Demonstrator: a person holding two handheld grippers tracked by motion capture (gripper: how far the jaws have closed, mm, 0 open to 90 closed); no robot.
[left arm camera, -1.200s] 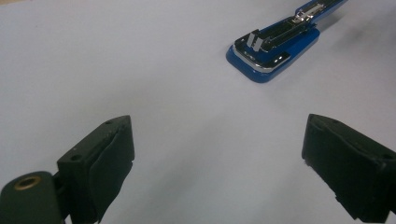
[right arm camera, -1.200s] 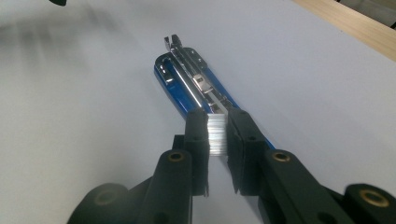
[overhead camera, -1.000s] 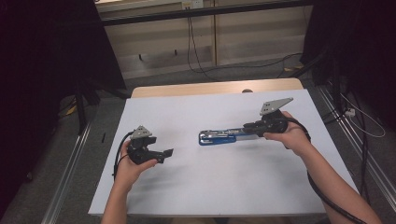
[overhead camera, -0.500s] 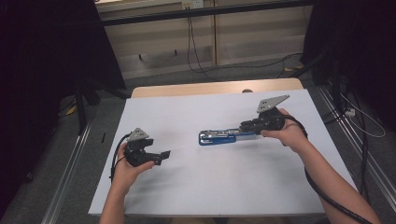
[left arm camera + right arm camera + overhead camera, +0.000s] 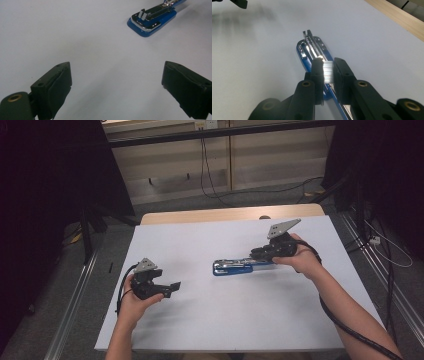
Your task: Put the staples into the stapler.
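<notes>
A blue stapler (image 5: 234, 266) lies near the middle of the white sheet, its top swung open so the chrome staple channel (image 5: 312, 47) shows. My right gripper (image 5: 257, 253) sits over the stapler's right end. Its jaws are shut on a short silver strip of staples (image 5: 328, 72), held just above the channel. Over at the left of the sheet, my left gripper (image 5: 171, 287) stands wide open with nothing between its fingers. It points toward the stapler (image 5: 152, 21), which lies well ahead of it. In the left gripper view the gripper (image 5: 116, 75) hovers low over bare sheet.
The white sheet (image 5: 215, 315) covers a wooden table whose bare edge (image 5: 225, 215) shows at the back. Metal rails (image 5: 75, 310) run along both sides, and cables (image 5: 210, 180) trail on the floor behind. Dark curtains hang at left and right.
My right gripper has shifted slightly left along the stapler with the staple strip. The left gripper has barely moved.
</notes>
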